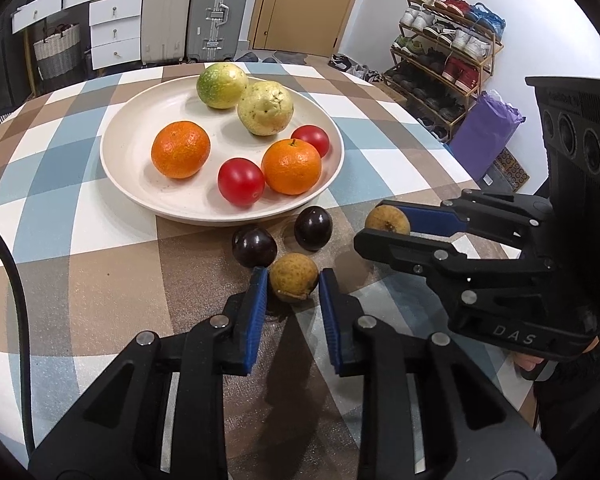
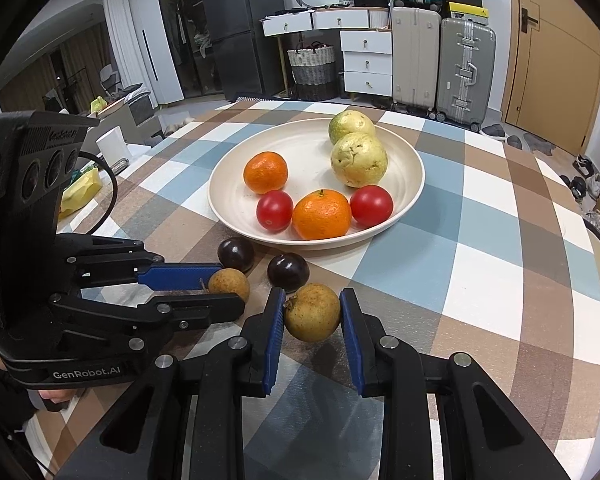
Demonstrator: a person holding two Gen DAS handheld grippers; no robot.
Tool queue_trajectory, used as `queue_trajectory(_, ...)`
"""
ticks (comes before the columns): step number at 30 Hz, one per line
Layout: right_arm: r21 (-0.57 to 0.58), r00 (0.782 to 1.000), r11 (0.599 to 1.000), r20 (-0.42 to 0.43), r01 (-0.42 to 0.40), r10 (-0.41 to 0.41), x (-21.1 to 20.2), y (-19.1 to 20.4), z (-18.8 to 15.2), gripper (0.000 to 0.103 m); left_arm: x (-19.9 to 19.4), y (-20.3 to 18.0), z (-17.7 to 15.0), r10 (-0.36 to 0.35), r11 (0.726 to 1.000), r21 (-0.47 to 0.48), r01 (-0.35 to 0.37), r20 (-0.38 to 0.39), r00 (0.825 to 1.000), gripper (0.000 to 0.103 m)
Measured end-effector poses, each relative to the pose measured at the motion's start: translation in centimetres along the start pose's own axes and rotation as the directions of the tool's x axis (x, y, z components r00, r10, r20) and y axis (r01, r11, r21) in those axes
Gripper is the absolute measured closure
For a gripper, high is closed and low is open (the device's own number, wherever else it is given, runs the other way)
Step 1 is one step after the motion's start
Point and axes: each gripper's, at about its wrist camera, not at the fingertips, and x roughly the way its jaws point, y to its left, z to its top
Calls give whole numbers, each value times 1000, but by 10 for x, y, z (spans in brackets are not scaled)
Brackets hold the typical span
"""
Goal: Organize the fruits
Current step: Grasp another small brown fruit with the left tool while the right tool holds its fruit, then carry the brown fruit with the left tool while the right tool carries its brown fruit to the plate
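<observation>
Cream plate (image 1: 120, 168) is set on the checked table (image 1: 80, 280) and holds six fruits: two oranges (image 1: 181, 149), two tomatoes (image 1: 241, 181), two guavas (image 1: 265, 108). Two plums (image 1: 254, 247) and two longans are laid just before it. One longan (image 1: 294, 277) is pinched by the left gripper (image 1: 294, 280), the other longan (image 2: 312, 312) by the right gripper (image 2: 311, 311).

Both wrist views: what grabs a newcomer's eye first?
The cream plate mid-table, piled with bright fruit: two oranges, two red tomatoes and two pale green-yellow fruits. In front of it, the left gripper and right gripper are each shut on a small brown fruit, the left-held fruit and the right-held fruit. Two dark plums lie loose on the checked tablecloth between grippers and plate.
</observation>
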Motion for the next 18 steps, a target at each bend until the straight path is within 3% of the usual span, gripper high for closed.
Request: queue_trajectory(18,-5,998,1000,52,-28,28,-7,5,3,75,-35,4,0,30,999,23,-33,123,992,80)
